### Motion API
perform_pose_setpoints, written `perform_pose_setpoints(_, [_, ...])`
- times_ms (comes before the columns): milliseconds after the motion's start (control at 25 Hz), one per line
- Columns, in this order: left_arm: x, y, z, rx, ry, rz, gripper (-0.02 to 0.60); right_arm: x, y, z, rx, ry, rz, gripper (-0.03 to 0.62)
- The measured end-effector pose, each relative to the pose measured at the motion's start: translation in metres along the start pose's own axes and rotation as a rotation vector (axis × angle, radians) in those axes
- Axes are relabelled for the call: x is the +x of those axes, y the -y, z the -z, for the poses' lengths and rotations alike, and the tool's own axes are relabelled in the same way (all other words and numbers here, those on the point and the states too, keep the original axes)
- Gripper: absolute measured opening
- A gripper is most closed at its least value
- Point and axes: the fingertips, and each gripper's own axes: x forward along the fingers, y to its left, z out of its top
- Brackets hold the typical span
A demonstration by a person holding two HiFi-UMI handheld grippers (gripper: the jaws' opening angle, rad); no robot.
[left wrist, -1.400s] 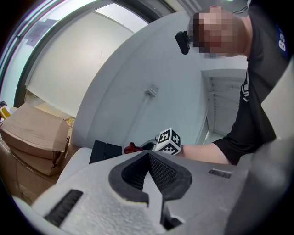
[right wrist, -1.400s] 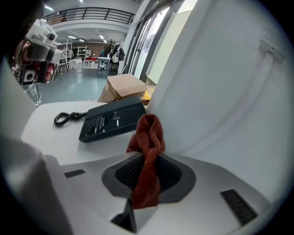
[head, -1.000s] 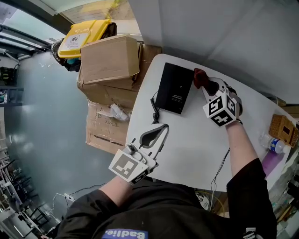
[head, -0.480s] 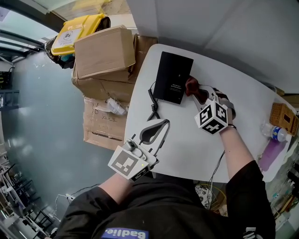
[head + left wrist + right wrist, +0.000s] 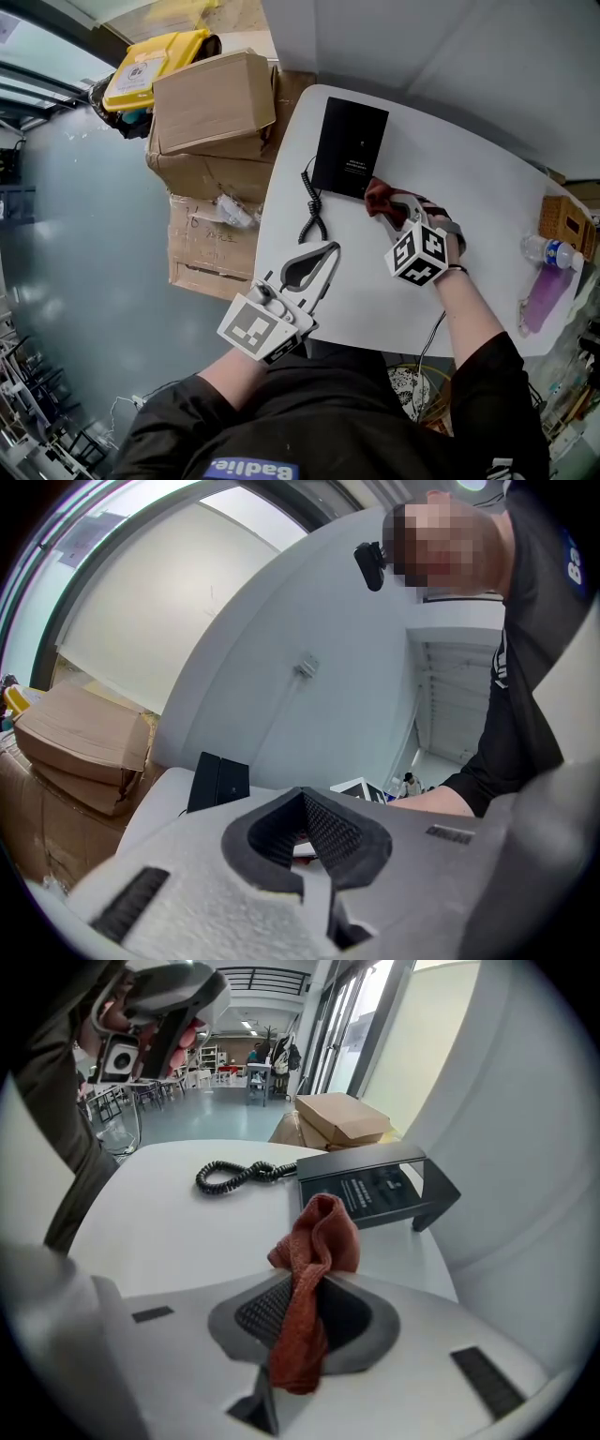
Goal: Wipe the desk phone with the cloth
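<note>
The black desk phone (image 5: 349, 148) lies flat at the far left of the white table (image 5: 375, 295), its coiled cord (image 5: 312, 211) trailing toward me. My right gripper (image 5: 392, 208) is shut on a rust-red cloth (image 5: 379, 197), which bunches out past the fingertips just at the phone's near right corner. In the right gripper view the cloth (image 5: 314, 1241) stands up between the jaws of the right gripper (image 5: 305, 1283), with the phone (image 5: 370, 1190) and cord (image 5: 234, 1176) just beyond. My left gripper (image 5: 314, 267) rests near the table's front edge, shut and empty; its own view shows the left gripper (image 5: 305, 799) and the phone (image 5: 217, 782) ahead.
Stacked cardboard boxes (image 5: 216, 112) and a yellow container (image 5: 155, 61) stand off the table's left side. At the right end are a wicker basket (image 5: 565, 217), a water bottle (image 5: 548, 251) and a purple item (image 5: 539, 302). A thin cable (image 5: 433, 337) hangs over the front edge.
My right gripper has carried the cloth from the phone's far right side down to its near right corner, closer to me. The left gripper has stayed put.
</note>
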Motion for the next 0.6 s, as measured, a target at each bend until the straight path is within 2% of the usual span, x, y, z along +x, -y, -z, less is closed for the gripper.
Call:
perform_pose_setpoints(120, [-0.005, 0.002, -0.001, 0.000, 0.005, 0.005, 0.014, -0.006, -0.008, 0.002, -0.003, -0.011, -0.010, 0.080])
perform_pose_setpoints(240, [-0.009, 0.004, -0.003, 0.000, 0.010, 0.010, 0.012, -0.017, 0.003, 0.003, 0.004, -0.019, 0.018, 0.080])
perform_pose_setpoints(480, [-0.011, -0.008, -0.018, 0.037, 0.017, -0.019, 0.014, -0.048, 0.076, -0.005, 0.006, -0.024, 0.132, 0.080])
perform_pose_setpoints(600, [-0.006, -0.005, -0.039, 0.024, 0.058, -0.002, 0.014, -0.062, 0.117, -0.021, -0.005, -0.012, 0.184, 0.080])
